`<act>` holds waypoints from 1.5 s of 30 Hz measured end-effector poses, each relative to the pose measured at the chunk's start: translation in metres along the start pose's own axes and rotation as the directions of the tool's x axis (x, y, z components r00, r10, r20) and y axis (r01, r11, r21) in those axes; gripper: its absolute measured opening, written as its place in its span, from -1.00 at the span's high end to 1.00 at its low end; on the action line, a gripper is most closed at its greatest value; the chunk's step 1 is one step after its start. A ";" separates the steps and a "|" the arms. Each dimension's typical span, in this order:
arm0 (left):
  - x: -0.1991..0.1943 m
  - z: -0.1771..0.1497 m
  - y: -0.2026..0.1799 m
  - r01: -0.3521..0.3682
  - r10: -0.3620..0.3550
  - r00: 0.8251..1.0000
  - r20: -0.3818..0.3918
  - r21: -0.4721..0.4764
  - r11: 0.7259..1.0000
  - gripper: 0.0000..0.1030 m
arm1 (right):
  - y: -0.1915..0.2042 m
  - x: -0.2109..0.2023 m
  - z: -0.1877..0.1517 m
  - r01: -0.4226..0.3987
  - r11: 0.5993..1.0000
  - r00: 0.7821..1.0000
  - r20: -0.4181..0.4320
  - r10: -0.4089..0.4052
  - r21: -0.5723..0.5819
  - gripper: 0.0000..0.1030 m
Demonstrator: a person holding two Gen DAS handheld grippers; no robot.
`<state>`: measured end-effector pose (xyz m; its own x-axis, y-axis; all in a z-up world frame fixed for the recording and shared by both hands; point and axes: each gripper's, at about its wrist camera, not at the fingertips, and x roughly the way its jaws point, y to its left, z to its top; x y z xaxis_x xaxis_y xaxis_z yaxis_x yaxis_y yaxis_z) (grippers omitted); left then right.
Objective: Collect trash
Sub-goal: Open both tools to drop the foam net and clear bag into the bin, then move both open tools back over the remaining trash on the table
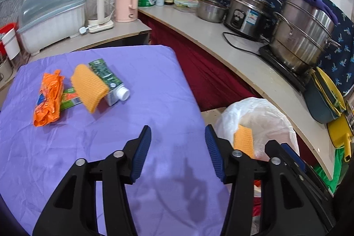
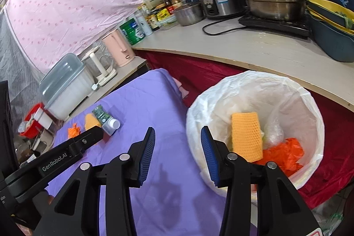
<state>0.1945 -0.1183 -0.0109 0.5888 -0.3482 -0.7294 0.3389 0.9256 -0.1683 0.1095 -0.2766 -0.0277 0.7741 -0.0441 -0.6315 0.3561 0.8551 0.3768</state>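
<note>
The left tongs [image 1: 178,135] are standing apart at the bottom centre of the left wrist view, gripping nothing and hanging over the purple cloth covering the desk [image 1: 154,85]. In the middle left of that frame the remaining trash is lying in a cluster: a crumpled orange wrapper [image 1: 47,100] at the far left, a small green packet [image 1: 70,98] just beside it, an orange foam net [image 1: 88,87] resting partly over the packet, and a green carton [image 1: 109,82] with a white cap, lying on its side against the net.

The right tongs [image 2: 178,137] are also standing apart and empty at the bottom centre of the right wrist view, hovering at the desk's edge beside the bin. The bin, lined with a white bag [image 2: 254,85], is sitting at the right of that frame, below the level of the desk. Inside it another orange foam net [image 2: 246,136] is leaning upright, with crumpled orange plastic [image 2: 285,157] lying just to its right and a clear bag [image 2: 274,132] behind. The left tool's black body is reaching in from the lower left of that frame.
</note>
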 end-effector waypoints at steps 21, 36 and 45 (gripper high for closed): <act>-0.009 -0.011 0.152 -0.189 0.188 0.982 -0.024 -0.188 0.964 -0.13 | 0.117 0.056 -0.030 -0.119 0.982 0.987 -0.126 0.101 -0.148 0.17; 0.006 -0.015 0.249 -0.231 0.215 0.973 -0.085 -0.359 0.904 -0.38 | 0.179 0.117 -0.044 -0.170 0.966 0.970 -0.207 0.130 -0.192 0.17; 0.028 -0.015 0.272 -0.207 0.177 0.978 -0.111 -0.408 0.889 -0.39 | 0.196 0.162 -0.047 -0.188 0.970 0.957 -0.252 0.146 -0.155 0.17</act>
<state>0.2918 0.1257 -0.0873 0.5546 -0.1602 -0.8165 -0.1199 0.9557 -0.2689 0.2799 -0.0916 -0.0876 0.6608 0.2124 -0.7199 0.1187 0.9175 0.3796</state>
